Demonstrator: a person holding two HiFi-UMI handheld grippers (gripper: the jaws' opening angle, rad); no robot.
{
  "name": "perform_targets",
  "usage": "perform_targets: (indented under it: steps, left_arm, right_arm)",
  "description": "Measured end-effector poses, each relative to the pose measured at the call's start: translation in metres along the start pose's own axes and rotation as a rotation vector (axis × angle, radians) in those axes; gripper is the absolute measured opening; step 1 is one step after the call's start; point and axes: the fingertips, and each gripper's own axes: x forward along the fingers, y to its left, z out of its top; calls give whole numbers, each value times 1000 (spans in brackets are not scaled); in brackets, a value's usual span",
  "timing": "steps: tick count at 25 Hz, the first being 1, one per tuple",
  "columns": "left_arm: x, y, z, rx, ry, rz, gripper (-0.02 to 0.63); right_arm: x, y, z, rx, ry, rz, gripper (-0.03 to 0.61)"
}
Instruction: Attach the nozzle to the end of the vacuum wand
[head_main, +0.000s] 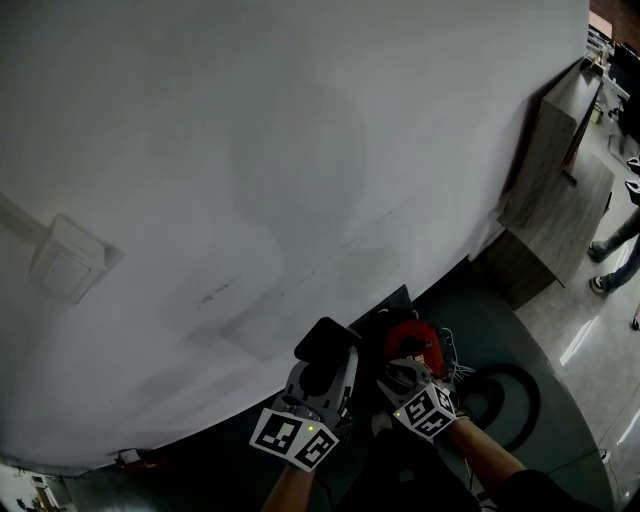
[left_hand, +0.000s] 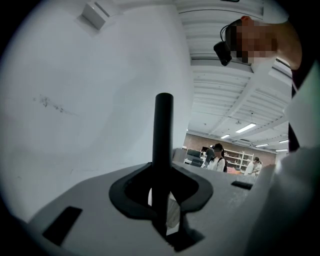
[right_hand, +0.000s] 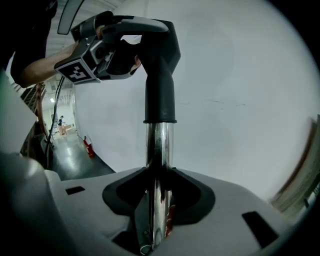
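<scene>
Left gripper (head_main: 326, 358) is nearest, its jaws closed on the black nozzle (right_hand: 160, 55); right gripper (head_main: 402, 378) clamps the shiny wand (right_hand: 159, 150). Nozzle seems already seated on the wand's end, so probably only a final push and release remain.

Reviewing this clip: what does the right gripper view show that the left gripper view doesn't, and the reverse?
Only the right gripper view: a shiny metal wand clamped in its jaws, the black handle sleeved onto it, the left hand-held gripper gripping that handle, and a red fire extinguisher on the floor. Only the left gripper view: ceiling lights, people standing far back, and a wall switch. Both: the white wall, and jaws closed on a tube.
</scene>
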Motion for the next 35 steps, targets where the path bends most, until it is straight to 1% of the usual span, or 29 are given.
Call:
perform_targets:
  steps: [5,7,12,17,23,26,32,33,35]
  left_arm:
    - [8,12,-3,-63,56,-10,84]
    - [8,13,-3,-73,53,-11,84]
    - [-4,13,-5,-65,11,11,84]
    - [-5,14,-8,-47,22,25,84]
    - [-1,20,-10,-70,14,25,84]
    - [-4,20,-11,-67,14,31,84]
    - [-4,19,-11,-52,-19,25,87]
    - [-3,20,-11,-49,-20,22,94]
    - [-2,20,-12,-39,-21,23,128]
  right_arm:
    - [1,6,-1,-14,9,15,155]
    - [1,6,-1,-11,7,20,155]
    - [4,5,0,8,7,25,155]
    - [7,9,0,-12,18,34,155]
    - [8,11,0,-15,21,38,155]
    - [8,13,0,-12,15,38,155]
    - [5,10,0,-7,-3,36,155]
    - [5,8,0,-5,-6,35,155]
    - [5,0,1,1,-10,32,155]
